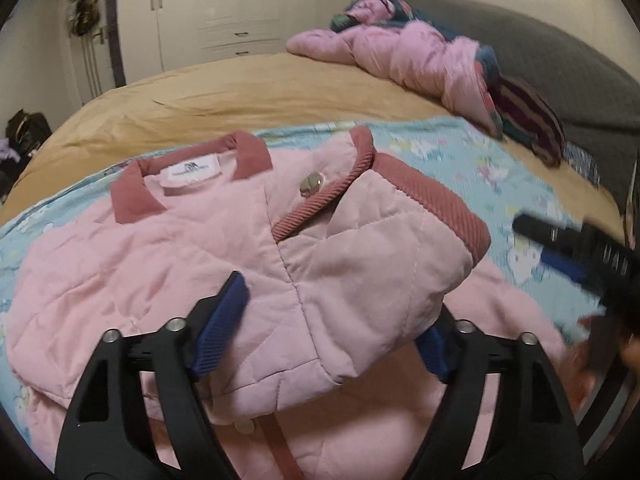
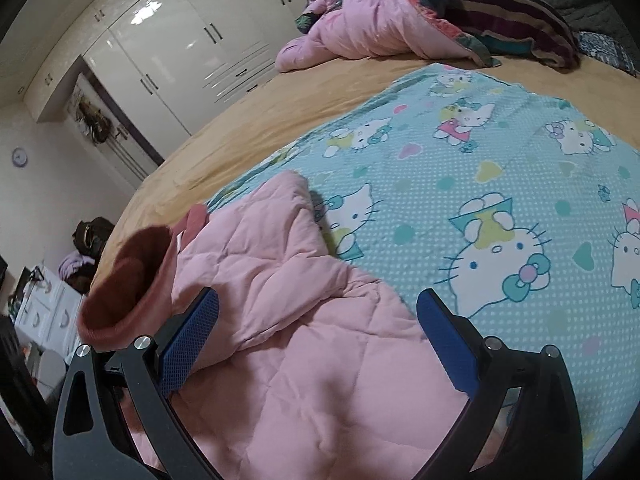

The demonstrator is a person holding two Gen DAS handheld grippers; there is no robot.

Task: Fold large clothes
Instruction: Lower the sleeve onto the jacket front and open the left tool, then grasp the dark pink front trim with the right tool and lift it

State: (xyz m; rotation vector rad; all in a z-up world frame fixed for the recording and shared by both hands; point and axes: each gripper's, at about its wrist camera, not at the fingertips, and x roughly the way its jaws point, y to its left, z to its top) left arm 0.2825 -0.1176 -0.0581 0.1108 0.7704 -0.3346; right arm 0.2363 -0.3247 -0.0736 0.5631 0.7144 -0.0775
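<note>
A pink quilted jacket with a dark pink collar lies on a blue cartoon-cat blanket on the bed. Its sleeve, with a ribbed dark pink cuff, is folded over the chest and lies between the wide-apart blue pads of my left gripper, which is open. My right gripper is open and empty over the jacket's pink fabric, next to the ribbed cuff. It also shows blurred at the right of the left wrist view.
A heap of clothes with a pink puffy coat and striped fabric lies at the bed's far side by a grey headboard. The tan sheet stretches beyond the blanket. White wardrobes stand behind.
</note>
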